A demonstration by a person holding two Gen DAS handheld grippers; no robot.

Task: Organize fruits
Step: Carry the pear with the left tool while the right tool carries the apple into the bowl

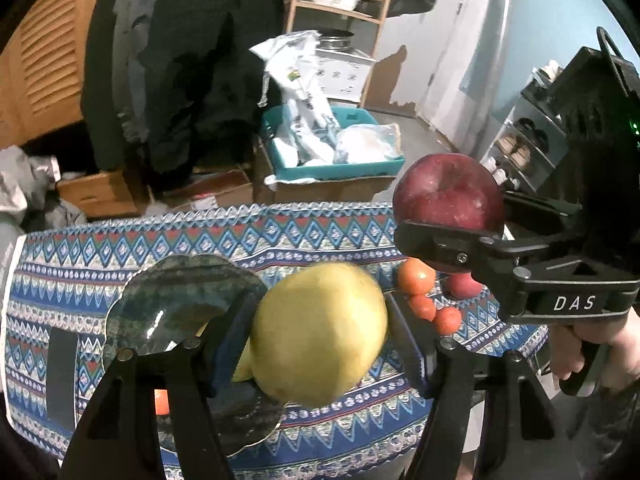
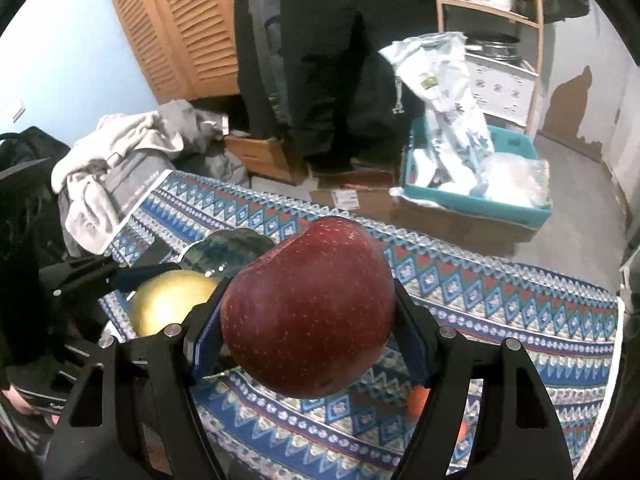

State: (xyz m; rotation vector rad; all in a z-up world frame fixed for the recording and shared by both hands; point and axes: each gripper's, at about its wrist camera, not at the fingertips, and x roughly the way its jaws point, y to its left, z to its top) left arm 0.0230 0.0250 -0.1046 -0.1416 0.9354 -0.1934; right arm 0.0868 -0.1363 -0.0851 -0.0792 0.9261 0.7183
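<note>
My left gripper (image 1: 318,314) is shut on a yellow fruit (image 1: 320,340), held above the patterned tablecloth (image 1: 280,236). Just left of it and below lies a dark scalloped glass plate (image 1: 176,304) with a yellow piece (image 1: 242,366) on it. My right gripper (image 2: 312,292) is shut on a big dark red apple (image 2: 308,312), also in the air; in the left wrist view this apple (image 1: 448,192) hangs at the right, higher than the yellow fruit. Three small orange fruits (image 1: 418,278) and a pinkish one (image 1: 464,286) lie on the cloth beneath it.
Another orange fruit (image 1: 161,402) shows by the plate's near edge. Beyond the table a person in dark clothes (image 2: 340,80) stands among cardboard boxes (image 2: 260,152). A teal bin (image 2: 476,196) with white bags sits at the far right, a heap of grey cloth (image 2: 120,152) at the far left.
</note>
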